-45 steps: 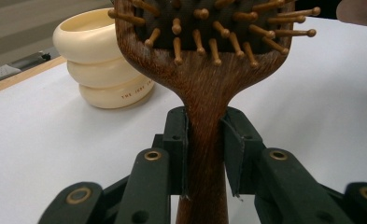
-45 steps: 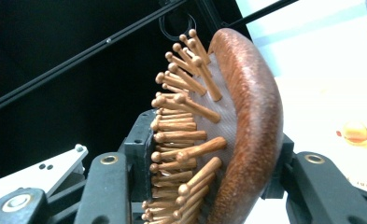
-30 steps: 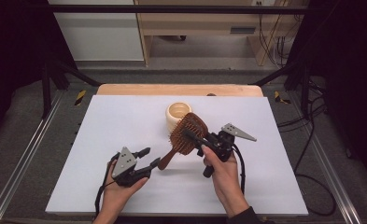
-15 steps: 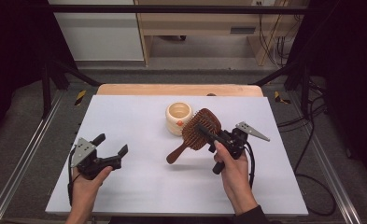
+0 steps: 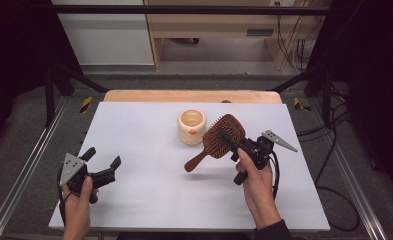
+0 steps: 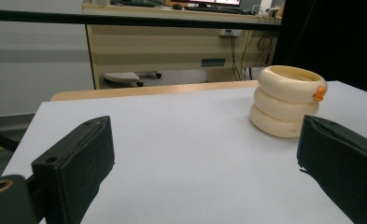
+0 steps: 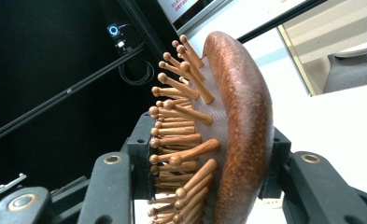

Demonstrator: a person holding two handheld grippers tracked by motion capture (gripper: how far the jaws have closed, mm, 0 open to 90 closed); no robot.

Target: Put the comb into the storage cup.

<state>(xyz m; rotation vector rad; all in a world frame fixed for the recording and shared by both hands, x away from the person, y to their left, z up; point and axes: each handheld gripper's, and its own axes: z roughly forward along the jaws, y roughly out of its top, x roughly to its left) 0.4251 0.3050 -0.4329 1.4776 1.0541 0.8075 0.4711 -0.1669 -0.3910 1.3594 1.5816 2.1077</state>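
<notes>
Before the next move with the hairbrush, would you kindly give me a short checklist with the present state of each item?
1. Right gripper clamped on the hairbrush head: ok.
2. Brush clear of the table, handle hanging free: ok.
3. Left gripper open, nothing between its jaws: ok.
4. Cream ringed cup upright on the table: ok.
5. Brush head apart from the cup: cannot tell; they look close in the high view.
6. Grip firm enough against slipping: cannot tell.
</notes>
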